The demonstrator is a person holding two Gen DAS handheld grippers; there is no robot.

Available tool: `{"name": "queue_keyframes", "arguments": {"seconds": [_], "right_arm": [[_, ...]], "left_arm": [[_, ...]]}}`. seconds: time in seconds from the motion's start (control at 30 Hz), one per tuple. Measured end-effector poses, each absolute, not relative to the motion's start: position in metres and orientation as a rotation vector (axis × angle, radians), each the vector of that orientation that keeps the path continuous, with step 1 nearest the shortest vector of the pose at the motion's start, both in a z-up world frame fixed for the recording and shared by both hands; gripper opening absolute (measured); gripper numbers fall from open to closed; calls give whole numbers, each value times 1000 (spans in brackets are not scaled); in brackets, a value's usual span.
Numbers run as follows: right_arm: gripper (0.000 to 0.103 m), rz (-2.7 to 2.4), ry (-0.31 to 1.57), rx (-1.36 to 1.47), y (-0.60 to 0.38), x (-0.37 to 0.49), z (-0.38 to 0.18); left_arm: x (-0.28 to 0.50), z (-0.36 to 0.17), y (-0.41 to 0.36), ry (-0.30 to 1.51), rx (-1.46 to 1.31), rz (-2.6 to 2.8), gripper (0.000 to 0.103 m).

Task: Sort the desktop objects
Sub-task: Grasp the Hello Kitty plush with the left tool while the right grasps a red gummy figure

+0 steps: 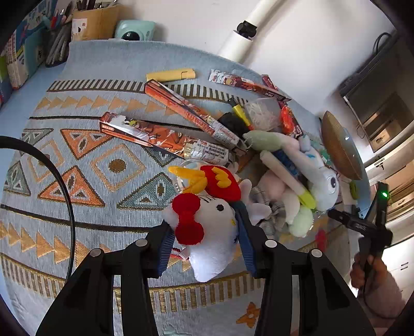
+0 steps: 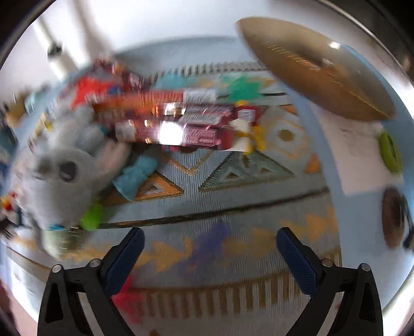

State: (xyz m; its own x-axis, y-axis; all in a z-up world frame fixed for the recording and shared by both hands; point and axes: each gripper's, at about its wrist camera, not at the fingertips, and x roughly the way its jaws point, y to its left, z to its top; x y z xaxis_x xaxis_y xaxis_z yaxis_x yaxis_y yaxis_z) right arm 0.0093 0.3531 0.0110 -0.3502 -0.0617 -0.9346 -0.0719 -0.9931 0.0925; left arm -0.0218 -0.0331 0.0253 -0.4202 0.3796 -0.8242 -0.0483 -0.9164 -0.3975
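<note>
My left gripper point(image 1: 204, 227) is shut on a white cat plush point(image 1: 212, 230) with a red bow and red cap, held above the patterned blue mat point(image 1: 103, 165). Long orange boxes point(image 1: 165, 137) lie across the mat beyond it. A pile of plush toys with a white long-eared one point(image 1: 310, 168) lies to the right. My right gripper point(image 2: 209, 245) is open and empty above the mat point(image 2: 233, 201); it also shows at the right edge of the left wrist view point(image 1: 362, 227). The right wrist view is blurred; the boxes point(image 2: 181, 121) and a grey-white plush point(image 2: 59, 175) show in it.
A yellow case point(image 1: 170, 75), a mint camera point(image 1: 134, 30), a cardboard box point(image 1: 95, 23) and a pen holder point(image 1: 58, 46) stand at the back. A round woven disc point(image 1: 341, 147) stands at the right, also in the right wrist view point(image 2: 318, 69). A black cable point(image 1: 62, 186) loops at left.
</note>
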Motion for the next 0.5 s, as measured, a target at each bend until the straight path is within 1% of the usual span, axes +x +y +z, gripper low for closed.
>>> {"name": "queue_keyframes", "arguments": {"seconds": [0.1, 0.13, 0.2, 0.23, 0.27, 0.3, 0.37, 0.43, 0.47, 0.5], "right_arm": [[91, 2656, 182, -1850, 326, 29, 25], [91, 2676, 144, -1880, 312, 36, 28], [85, 2678, 50, -1886, 300, 48, 27], [84, 2676, 25, -1892, 299, 55, 25], [83, 2666, 31, -1910, 301, 63, 21], [81, 2658, 77, -1942, 304, 68, 19], [79, 2651, 212, -1963, 313, 68, 14], [70, 2633, 242, -1956, 317, 61, 12], [63, 2641, 244, -1953, 314, 58, 11], [60, 2646, 235, -1960, 312, 58, 12]], "left_arm": [[-21, 30, -34, -464, -1511, 2404, 42], [-21, 33, -34, -464, -1506, 2401, 42], [-20, 37, -32, -454, -1496, 2404, 42], [-20, 40, -31, -448, -1487, 2407, 42], [-20, 43, -29, -442, -1478, 2407, 43], [-19, 45, -29, -440, -1475, 2404, 43], [-19, 47, -24, -430, -1471, 2394, 43], [-20, 48, -18, -415, -1470, 2390, 43], [-21, 48, -16, -410, -1471, 2388, 43], [-21, 49, -14, -404, -1471, 2385, 43]]}}
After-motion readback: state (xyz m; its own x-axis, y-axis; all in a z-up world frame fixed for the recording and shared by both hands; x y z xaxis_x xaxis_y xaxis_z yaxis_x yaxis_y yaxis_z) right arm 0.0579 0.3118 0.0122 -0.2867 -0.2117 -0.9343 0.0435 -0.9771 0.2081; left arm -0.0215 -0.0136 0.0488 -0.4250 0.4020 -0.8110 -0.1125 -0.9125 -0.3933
